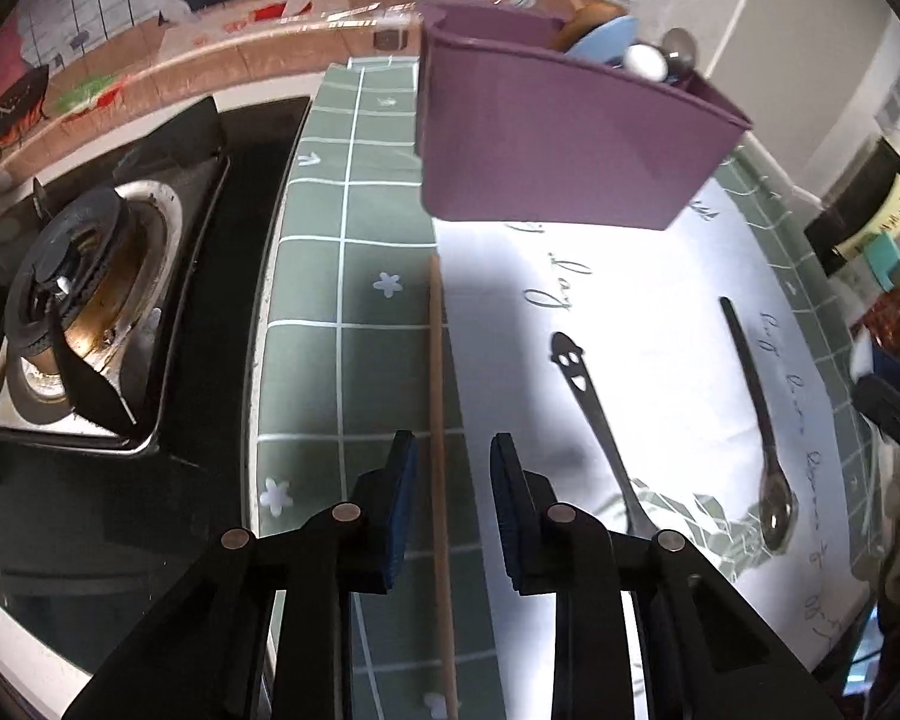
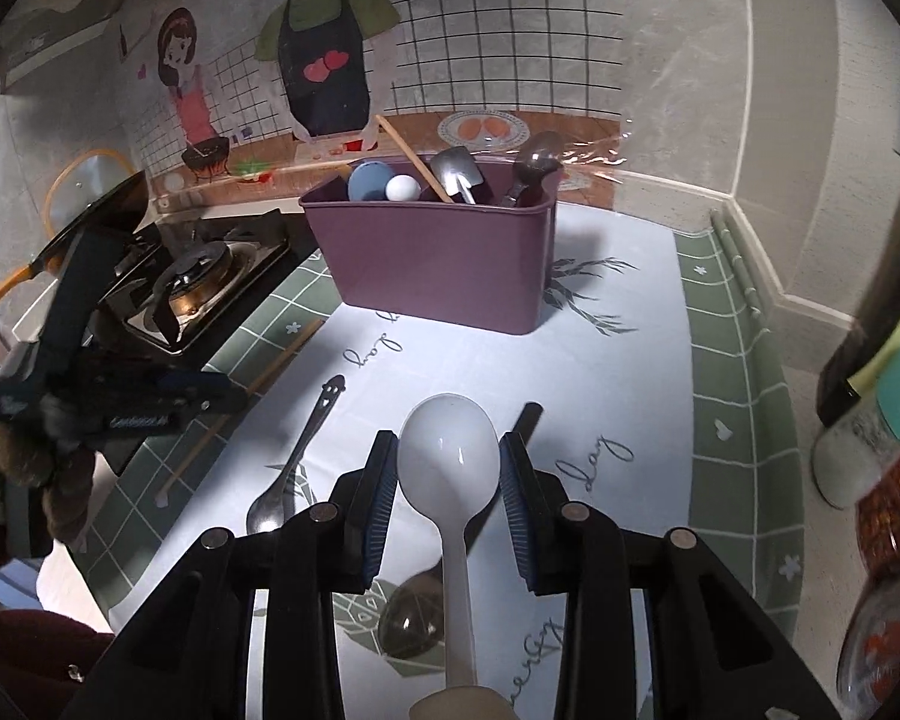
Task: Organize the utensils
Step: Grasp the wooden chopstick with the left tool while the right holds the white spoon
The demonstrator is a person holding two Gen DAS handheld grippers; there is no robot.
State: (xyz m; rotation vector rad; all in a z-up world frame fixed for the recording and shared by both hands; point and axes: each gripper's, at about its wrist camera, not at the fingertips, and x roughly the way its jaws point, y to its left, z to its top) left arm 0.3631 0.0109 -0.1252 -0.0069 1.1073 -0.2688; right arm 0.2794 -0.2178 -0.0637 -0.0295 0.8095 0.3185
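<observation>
Between the right tool's [image 2: 448, 483] pads sits a gripped glossy white spoon [image 2: 450, 450]; left tool [image 1: 453, 504] released.

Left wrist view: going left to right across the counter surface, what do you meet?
Gas burner → wooden chopstick, lying between the left gripper jaws → black spoon with a smiley-face handle → dark metal spoon. The purple utensil bin sits farther back.

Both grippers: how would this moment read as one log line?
left gripper: open, astride chopstick | right gripper: shut on white spoon | purple bin: holds utensils | black spoon: on mat
</observation>
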